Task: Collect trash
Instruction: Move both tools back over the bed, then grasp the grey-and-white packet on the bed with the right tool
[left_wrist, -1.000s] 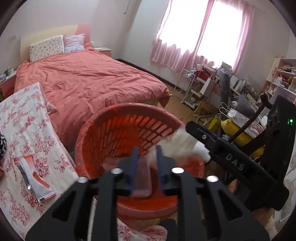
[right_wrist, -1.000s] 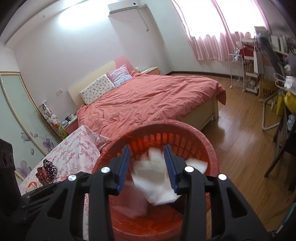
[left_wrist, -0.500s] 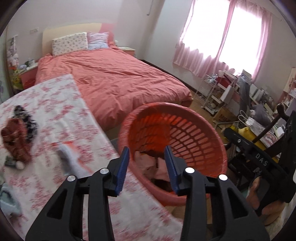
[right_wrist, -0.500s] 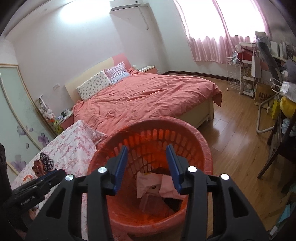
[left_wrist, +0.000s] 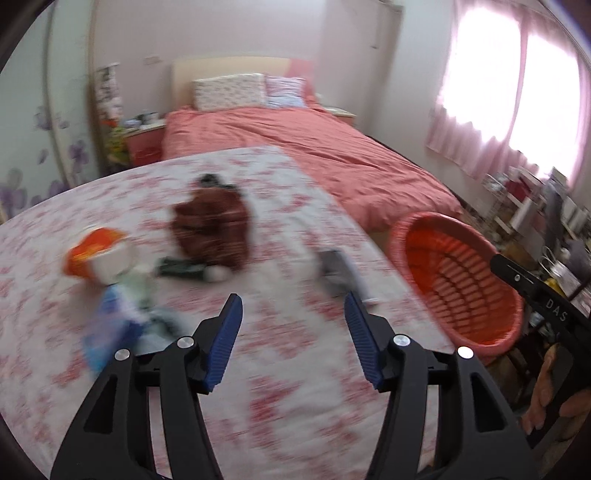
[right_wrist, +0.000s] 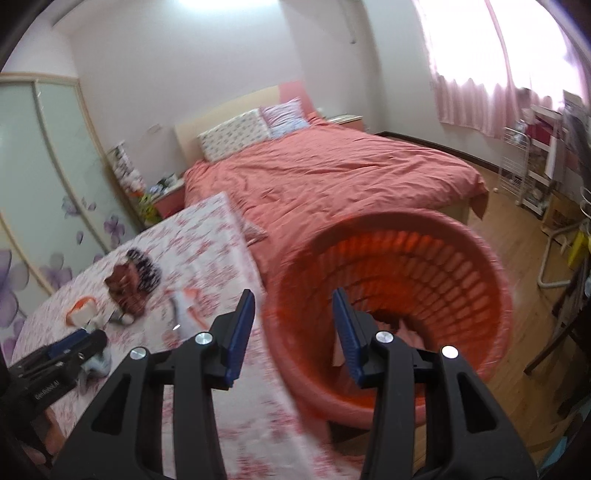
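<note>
My left gripper (left_wrist: 293, 306) is open and empty above a table with a red-flowered cloth (left_wrist: 288, 398). On the cloth lie a brown crumpled wrapper (left_wrist: 214, 229), an orange-and-white packet (left_wrist: 99, 254), a blue-and-white wrapper (left_wrist: 110, 325) and a grey-white wrapper (left_wrist: 343, 273), all blurred. The red slatted basket (left_wrist: 454, 273) stands off the table's right edge. My right gripper (right_wrist: 293, 310) is open and empty at the basket's (right_wrist: 399, 306) near-left rim; pink trash (right_wrist: 406, 332) lies inside.
A bed with a salmon cover (right_wrist: 332, 173) lies behind the table and basket. A wardrobe with glass doors (right_wrist: 40, 177) stands at the left. A cluttered rack and desk (right_wrist: 543, 166) line the right wall by the window. Wooden floor (right_wrist: 517, 251) shows right of the basket.
Both grippers have opened wider and swung left from over the basket. The white trash the right gripper held a second ago is gone from its jaws. The left gripper now faces the table.
</note>
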